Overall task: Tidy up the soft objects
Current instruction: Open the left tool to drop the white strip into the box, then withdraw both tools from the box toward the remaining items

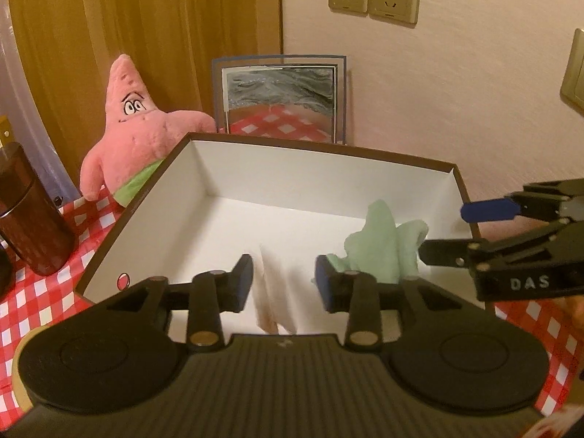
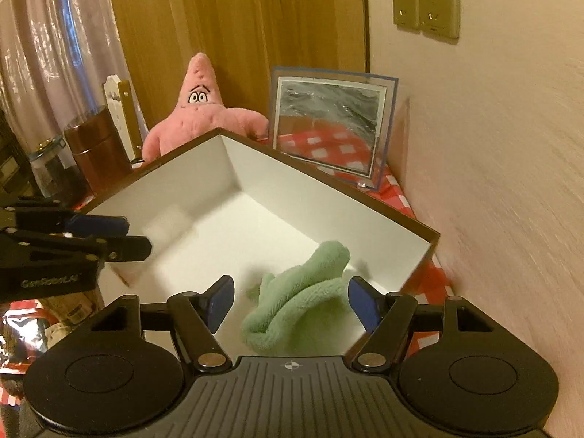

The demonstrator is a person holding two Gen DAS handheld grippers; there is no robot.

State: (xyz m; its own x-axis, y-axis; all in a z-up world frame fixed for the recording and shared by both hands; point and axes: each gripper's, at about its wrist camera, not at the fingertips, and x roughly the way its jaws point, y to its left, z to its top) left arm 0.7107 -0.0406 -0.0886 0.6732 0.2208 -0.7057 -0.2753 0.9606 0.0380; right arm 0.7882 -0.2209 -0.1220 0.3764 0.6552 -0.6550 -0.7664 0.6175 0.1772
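Two parted grippers, left gripper marked "GenRobot.AI", right gripper marked "DAS", neither pressing its cloth.

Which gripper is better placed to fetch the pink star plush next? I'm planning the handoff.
Left, probably. The pink star plush sits behind the box's left corner, on the left gripper's side; the right gripper hangs open over the green cloth.

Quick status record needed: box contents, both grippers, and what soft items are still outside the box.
box: open, white inside
in box: green cloth, crumpled; white cloth, blurred
left gripper: open, white cloth between the fingers, untouched
right gripper: open, pads clear of the green cloth
outside box: pink star plush, upright behind it
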